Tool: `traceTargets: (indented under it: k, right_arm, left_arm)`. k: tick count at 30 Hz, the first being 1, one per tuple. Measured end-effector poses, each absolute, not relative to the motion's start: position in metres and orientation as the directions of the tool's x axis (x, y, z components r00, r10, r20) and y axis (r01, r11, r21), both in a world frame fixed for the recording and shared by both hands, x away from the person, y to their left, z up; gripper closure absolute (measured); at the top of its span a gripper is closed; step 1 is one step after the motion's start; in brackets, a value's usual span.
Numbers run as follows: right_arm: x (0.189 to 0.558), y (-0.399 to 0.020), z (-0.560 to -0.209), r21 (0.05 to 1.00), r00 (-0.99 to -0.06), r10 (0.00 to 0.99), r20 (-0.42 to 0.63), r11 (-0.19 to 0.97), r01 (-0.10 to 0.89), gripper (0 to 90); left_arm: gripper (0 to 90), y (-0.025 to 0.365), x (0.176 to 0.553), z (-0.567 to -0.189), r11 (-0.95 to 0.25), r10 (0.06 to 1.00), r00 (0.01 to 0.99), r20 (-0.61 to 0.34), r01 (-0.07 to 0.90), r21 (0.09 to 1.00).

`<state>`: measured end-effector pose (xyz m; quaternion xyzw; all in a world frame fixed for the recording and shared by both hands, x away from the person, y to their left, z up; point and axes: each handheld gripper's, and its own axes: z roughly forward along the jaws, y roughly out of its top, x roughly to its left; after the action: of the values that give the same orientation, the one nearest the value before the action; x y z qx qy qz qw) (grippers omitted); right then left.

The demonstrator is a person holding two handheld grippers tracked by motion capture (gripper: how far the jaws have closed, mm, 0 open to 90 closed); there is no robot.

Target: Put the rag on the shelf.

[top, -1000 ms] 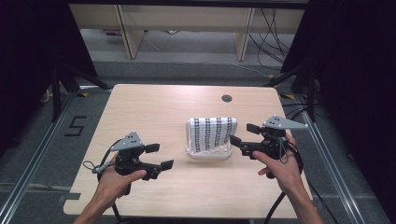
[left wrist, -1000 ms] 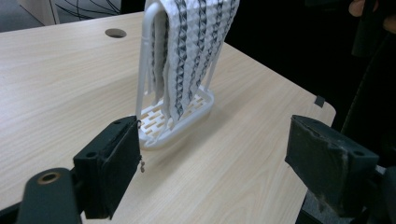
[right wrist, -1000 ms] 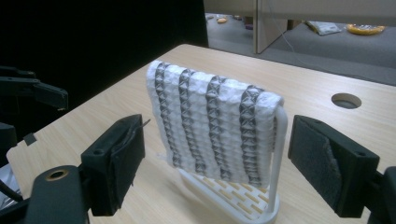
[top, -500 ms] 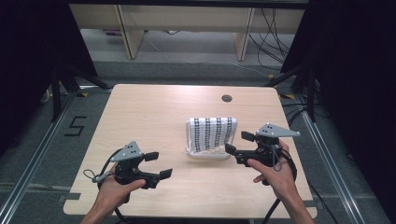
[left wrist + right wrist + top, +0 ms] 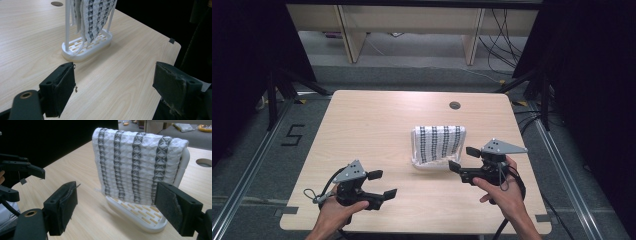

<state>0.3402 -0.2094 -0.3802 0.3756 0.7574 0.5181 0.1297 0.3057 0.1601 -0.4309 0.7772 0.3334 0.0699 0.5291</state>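
Observation:
A white waffle towel with dark stripes point(image 5: 440, 141) hangs over a white rack point(image 5: 426, 164) right of the table's middle. In the right gripper view the towel point(image 5: 137, 165) drapes over the rack's frame, above the slotted base point(image 5: 140, 216). My right gripper point(image 5: 463, 159) is open just right of the rack, its jaws pointing at it with nothing between them point(image 5: 117, 207). My left gripper point(image 5: 383, 184) is open near the front edge, left of the rack and well apart from it. Its view point(image 5: 117, 85) looks at the rack's base point(image 5: 87, 46) and the towel's point(image 5: 92, 15) hanging end.
The wooden table point(image 5: 362, 130) has a round cable hole point(image 5: 455, 105) at the back right. Its right corner point(image 5: 172, 42) lies close behind the rack. The other gripper point(image 5: 22, 170) appears at the left of the right gripper view. Dark floor and shelving legs surround the table.
Both grippers have drawn back toward the near edge of the table, the left one farther. The towel and rack have not moved. Both jaws stay open.

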Motion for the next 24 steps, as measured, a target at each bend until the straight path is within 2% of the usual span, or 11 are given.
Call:
traceTargets:
  k: [1, 2, 3, 19, 20, 21, 24]
  right_arm:
    - [0.339, -0.211, -0.381, 0.884, -0.681, 0.712, 0.168, 0.198, 0.424, 19.8]
    - [0.336, -0.209, -0.382, 0.870, -0.669, 0.711, 0.217, 0.169, 0.463, 19.8]
    - [0.337, -0.212, -0.383, 0.876, -0.678, 0.713, 0.180, 0.197, 0.440, 19.8]
    - [0.323, -0.212, -0.397, 0.875, -0.685, 0.699, 0.206, 0.183, 0.449, 19.7]
    - [0.324, -0.214, -0.398, 0.885, -0.690, 0.704, 0.167, 0.201, 0.419, 19.7]
    - [0.322, -0.212, -0.401, 0.875, -0.693, 0.694, 0.197, 0.195, 0.444, 19.7]
    - [0.320, -0.213, -0.403, 0.871, -0.691, 0.698, 0.188, 0.208, 0.446, 19.7]
  left_arm:
    - [17.0, 0.160, 0.305, -0.432, -0.218, 0.593, 0.767, -0.244, 0.445, 0.869]
    - [17.0, 0.160, 0.305, -0.432, -0.222, 0.592, 0.769, -0.242, 0.444, 0.868]
    - [17.0, 0.160, 0.303, -0.434, -0.224, 0.594, 0.768, -0.240, 0.444, 0.867]
    - [16.9, 0.162, 0.292, -0.445, -0.236, 0.599, 0.769, -0.223, 0.435, 0.869]
    - [17.0, 0.162, 0.291, -0.446, -0.236, 0.598, 0.769, -0.224, 0.437, 0.868]
    - [17.0, 0.163, 0.290, -0.447, -0.238, 0.599, 0.768, -0.224, 0.439, 0.867]
    - [16.9, 0.164, 0.288, -0.448, -0.232, 0.593, 0.772, -0.227, 0.434, 0.870]
